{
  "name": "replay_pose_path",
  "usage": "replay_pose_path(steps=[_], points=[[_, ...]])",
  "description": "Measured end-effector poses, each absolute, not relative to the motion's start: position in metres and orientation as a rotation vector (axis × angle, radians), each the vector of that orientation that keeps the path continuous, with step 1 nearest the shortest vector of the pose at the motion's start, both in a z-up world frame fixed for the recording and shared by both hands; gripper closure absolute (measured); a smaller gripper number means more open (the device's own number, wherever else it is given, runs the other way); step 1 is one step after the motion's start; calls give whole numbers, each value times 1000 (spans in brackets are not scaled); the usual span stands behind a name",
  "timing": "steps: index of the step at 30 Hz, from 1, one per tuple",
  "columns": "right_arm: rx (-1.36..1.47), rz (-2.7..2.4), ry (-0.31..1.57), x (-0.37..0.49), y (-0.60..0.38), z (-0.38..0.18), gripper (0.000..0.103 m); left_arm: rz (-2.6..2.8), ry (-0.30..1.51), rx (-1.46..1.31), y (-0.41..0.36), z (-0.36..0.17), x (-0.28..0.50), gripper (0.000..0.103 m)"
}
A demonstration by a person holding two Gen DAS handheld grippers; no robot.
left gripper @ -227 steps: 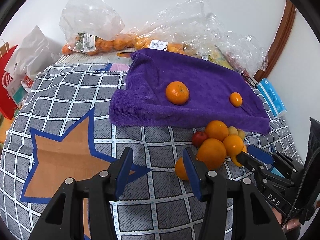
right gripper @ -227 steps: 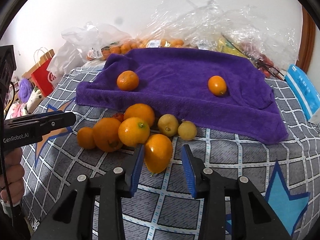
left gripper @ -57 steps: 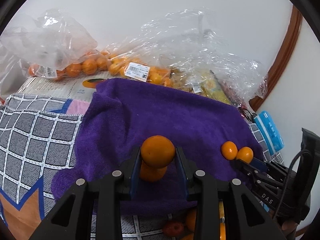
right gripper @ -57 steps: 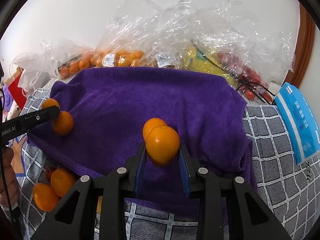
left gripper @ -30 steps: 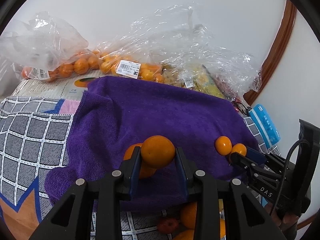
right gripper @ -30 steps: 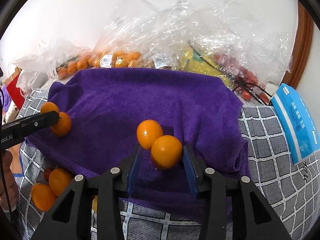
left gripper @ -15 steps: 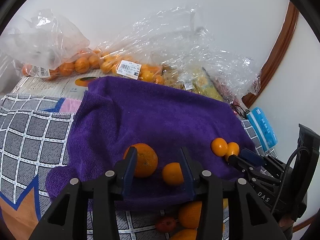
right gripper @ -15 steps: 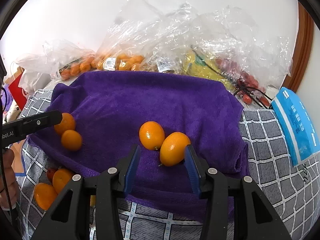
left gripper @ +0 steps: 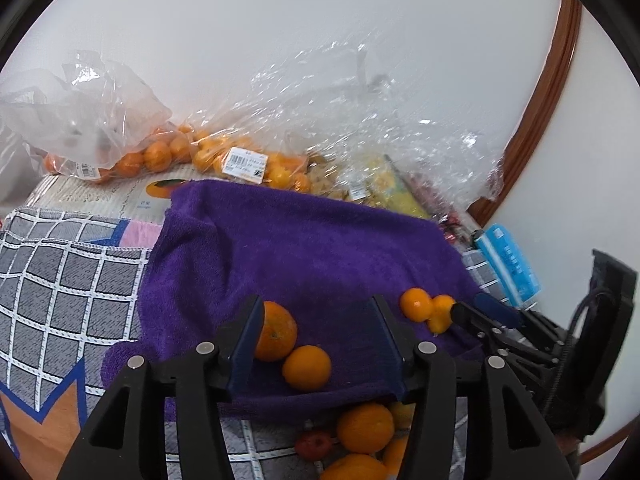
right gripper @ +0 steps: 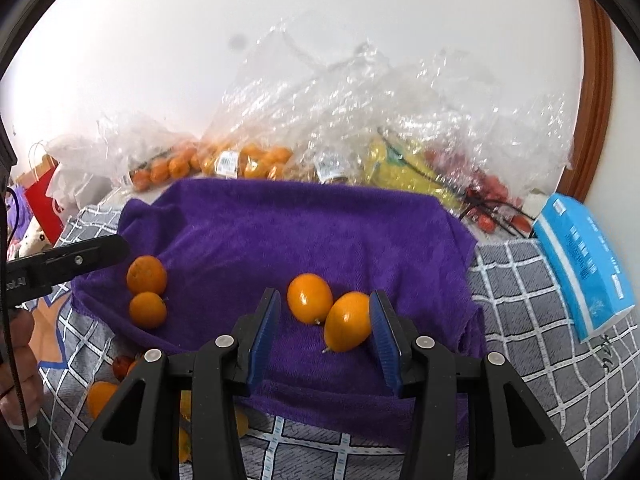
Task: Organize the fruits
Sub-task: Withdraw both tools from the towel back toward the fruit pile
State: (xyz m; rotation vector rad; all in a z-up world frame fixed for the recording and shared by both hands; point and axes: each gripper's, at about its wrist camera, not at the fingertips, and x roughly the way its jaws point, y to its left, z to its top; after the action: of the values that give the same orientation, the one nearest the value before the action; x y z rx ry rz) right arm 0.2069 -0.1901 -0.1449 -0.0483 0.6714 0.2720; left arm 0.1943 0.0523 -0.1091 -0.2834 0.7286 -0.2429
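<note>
Purple terry towel (left gripper: 304, 252) carried two pairs of round orange citrus fruits. At left, the left gripper (left gripper: 316, 342), fingers just opening and apart, stood over a large orange (left gripper: 276, 336) touching a smaller tangerine (left gripper: 307, 367). At right, the right gripper (right gripper: 324, 334), fingers parted, framed two glossy oval oranges (right gripper: 347, 327), gripping neither.

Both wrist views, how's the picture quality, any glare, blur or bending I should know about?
Left wrist view: the fisheye bends the wooden door frame into an arc, black corners ring the picture, and the plastic bags glint white. Right wrist view: same curving; the bagged fruit under the plastic bags is soft and smeared, while the oval orange fruit beside the right gripper is sharp with a small highlight.
</note>
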Motion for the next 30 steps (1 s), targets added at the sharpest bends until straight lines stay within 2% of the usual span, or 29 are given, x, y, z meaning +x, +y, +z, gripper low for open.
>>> replay_pose_path(steps=[9, 17, 30], points=[[-45, 213, 623, 186, -186, -119, 57, -259, 687, -292, 53, -87, 180, 49], [-33, 244, 694, 159, -175, -113, 57, -266, 688, -271, 59, -69, 154, 49], [-55, 296, 811, 115, -153, -153, 59, -196, 831, -171, 74, -109, 122, 49]])
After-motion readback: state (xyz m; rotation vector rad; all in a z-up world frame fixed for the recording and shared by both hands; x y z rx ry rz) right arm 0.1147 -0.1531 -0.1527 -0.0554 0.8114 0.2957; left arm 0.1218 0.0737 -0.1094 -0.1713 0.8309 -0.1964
